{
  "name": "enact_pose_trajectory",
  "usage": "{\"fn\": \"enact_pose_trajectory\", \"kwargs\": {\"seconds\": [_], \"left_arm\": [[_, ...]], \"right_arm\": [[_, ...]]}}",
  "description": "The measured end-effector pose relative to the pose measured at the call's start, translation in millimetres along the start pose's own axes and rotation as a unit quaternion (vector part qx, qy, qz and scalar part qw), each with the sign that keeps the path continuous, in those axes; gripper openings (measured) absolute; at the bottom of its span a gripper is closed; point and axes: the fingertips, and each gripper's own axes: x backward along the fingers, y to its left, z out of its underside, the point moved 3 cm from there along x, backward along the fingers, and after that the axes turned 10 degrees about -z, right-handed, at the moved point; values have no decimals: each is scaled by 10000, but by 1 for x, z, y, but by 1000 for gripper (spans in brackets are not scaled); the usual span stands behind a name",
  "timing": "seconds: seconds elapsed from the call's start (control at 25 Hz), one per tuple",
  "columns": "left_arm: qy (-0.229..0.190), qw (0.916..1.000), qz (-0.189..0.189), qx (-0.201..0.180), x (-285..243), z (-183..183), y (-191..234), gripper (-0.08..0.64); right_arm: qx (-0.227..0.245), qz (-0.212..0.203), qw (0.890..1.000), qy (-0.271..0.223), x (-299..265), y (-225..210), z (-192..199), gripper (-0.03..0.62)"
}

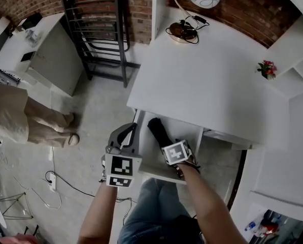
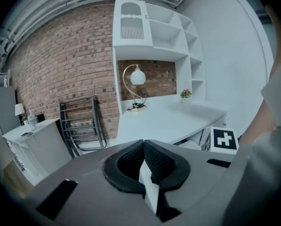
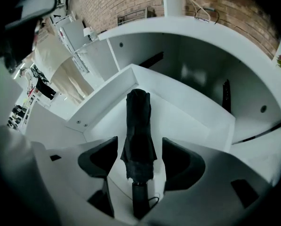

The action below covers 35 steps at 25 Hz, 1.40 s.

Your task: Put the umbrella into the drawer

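The black folded umbrella (image 1: 159, 130) lies lengthwise in the open white drawer (image 1: 161, 176) under the desk. In the right gripper view the umbrella (image 3: 139, 126) rests on the drawer's floor, its handle nearest the camera. My right gripper (image 3: 139, 144) hangs over it, pointing steeply down. It is open, with a jaw on each side of the umbrella and neither pad touching it. In the head view my right gripper (image 1: 168, 143) sits above the drawer's front half. My left gripper (image 1: 132, 129) hovers by the drawer's left wall; its fingertips (image 2: 143, 142) meet, shut.
The white desk (image 1: 207, 80) carries a lamp (image 1: 184, 32) and a small flower pot (image 1: 267, 69). A black metal rack (image 1: 103, 34) leans against the brick wall. A person in beige trousers (image 1: 19, 118) stands at the left near a white cabinet (image 1: 44, 50). Cables (image 1: 55, 184) lie on the floor.
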Motion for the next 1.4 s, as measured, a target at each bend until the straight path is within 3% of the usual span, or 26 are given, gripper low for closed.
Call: {"fn": "enact_pose_trajectory", "kwargs": {"seconds": [0.16,0.36,0.52,0.64,0.84,0.96,1.08,1.4], "left_arm": [[-175,9994,285,-30,14,-12,-8,3],[-449,9977,494,-110,27,-34,-25,3],[-692,9965,476,-48,35,-50,-31,3],[-872,9953,430,29,45,-64,-34,3],[-1153,9929,304,47,69,-86,-45,3],[-1393,9900,212,-24,87,-107,-49,3],[-1729,9848,135,-124,109,-132,-52,3],[-2498,9681,-97,-146,150,-187,-48,3]], "right_arm": [[-234,-63,9995,-194,44,16,8,258],[-62,331,9953,-906,117,15,-5,258],[-120,351,9860,-1626,178,18,-5,255],[-66,589,9738,-2194,228,19,1,221],[14,1035,9419,-3196,307,29,15,156],[90,1348,9116,-3884,355,40,22,2],[335,1517,8843,-4403,395,56,26,2],[1100,2217,8300,-4998,462,82,20,2]]}}
